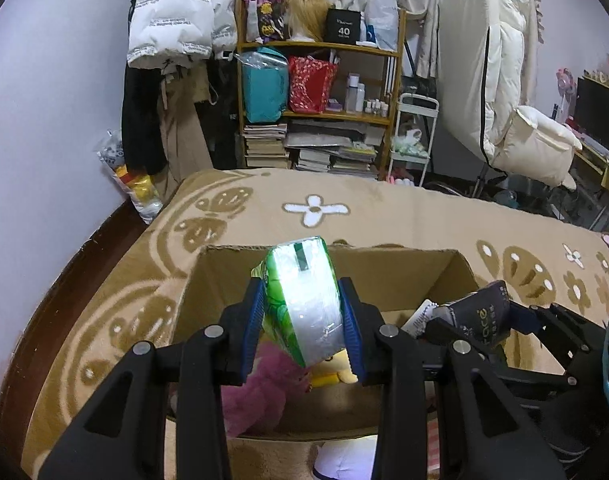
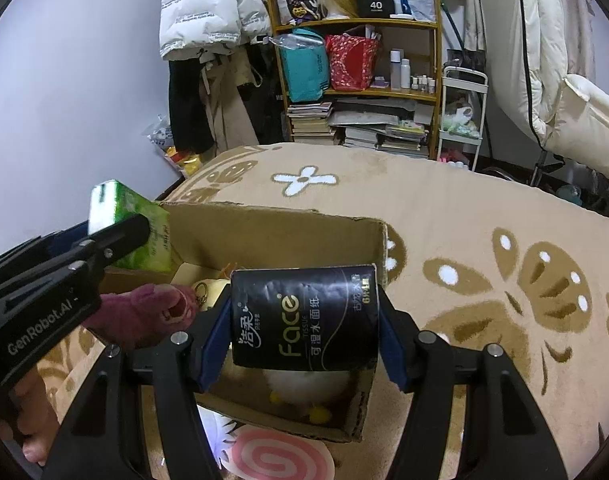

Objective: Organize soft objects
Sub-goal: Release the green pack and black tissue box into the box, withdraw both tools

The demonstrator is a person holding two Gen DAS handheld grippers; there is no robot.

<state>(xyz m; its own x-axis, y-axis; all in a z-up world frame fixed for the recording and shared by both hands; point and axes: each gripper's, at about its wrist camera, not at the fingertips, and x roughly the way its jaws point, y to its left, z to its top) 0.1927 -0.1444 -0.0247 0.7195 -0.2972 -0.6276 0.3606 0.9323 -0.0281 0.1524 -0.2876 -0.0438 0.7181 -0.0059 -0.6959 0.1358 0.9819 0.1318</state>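
Note:
My left gripper is shut on a green tissue pack and holds it above the open cardboard box on the bed. My right gripper is shut on a black "Face" tissue pack, held over the same box. In the box lie a pink plush toy, a yellow plush and a white plush. The left gripper with the green pack shows at the left of the right wrist view. The black pack shows at the right of the left wrist view.
The box stands on a tan blanket with flower patterns. A pink-and-white spiral cushion lies in front of the box. Behind the bed are a cluttered wooden shelf, hanging coats and a white chair.

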